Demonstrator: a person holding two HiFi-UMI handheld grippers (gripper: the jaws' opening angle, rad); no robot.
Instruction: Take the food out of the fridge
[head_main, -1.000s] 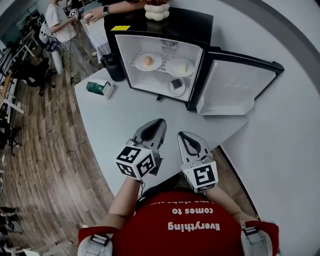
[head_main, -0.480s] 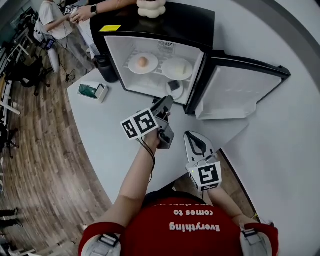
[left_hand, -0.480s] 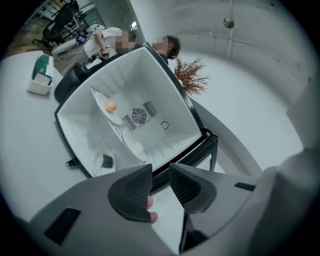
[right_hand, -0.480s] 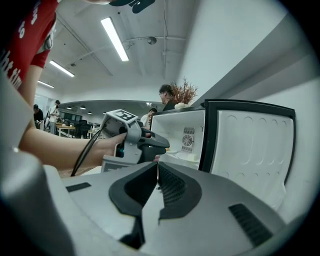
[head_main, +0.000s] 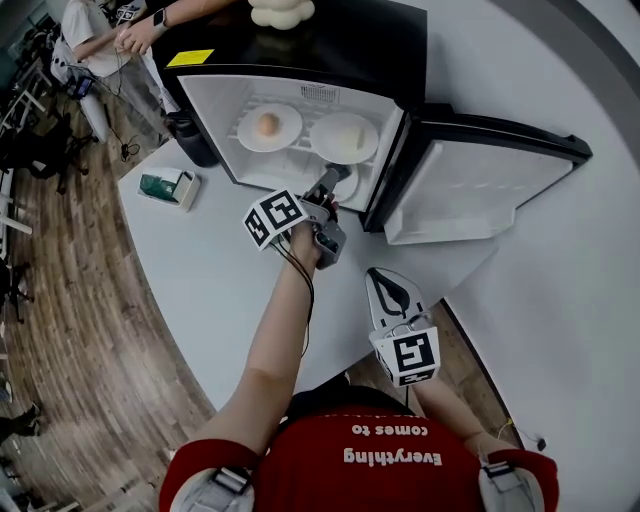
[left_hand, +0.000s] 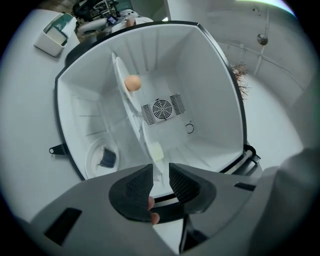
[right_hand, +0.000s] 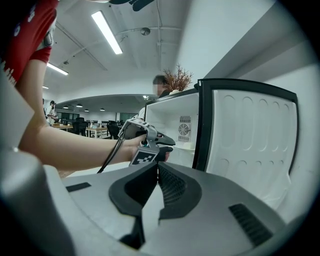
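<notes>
Now the left gripper (left_hand: 160, 172) has swung to the fridge (head_main: 340, 45) mouth, fingers just opened narrowly and empty, poised for food (head_main: 267, 124); right gripper (right_hand: 156, 170) fingers closed.

The person's red shirt (head_main: 385, 455) reads "Everything comes to", upside down in the head view.

Head cam steep down; L cam close into fridge (left_hand: 210, 90); R cam farther, same fridge
</notes>
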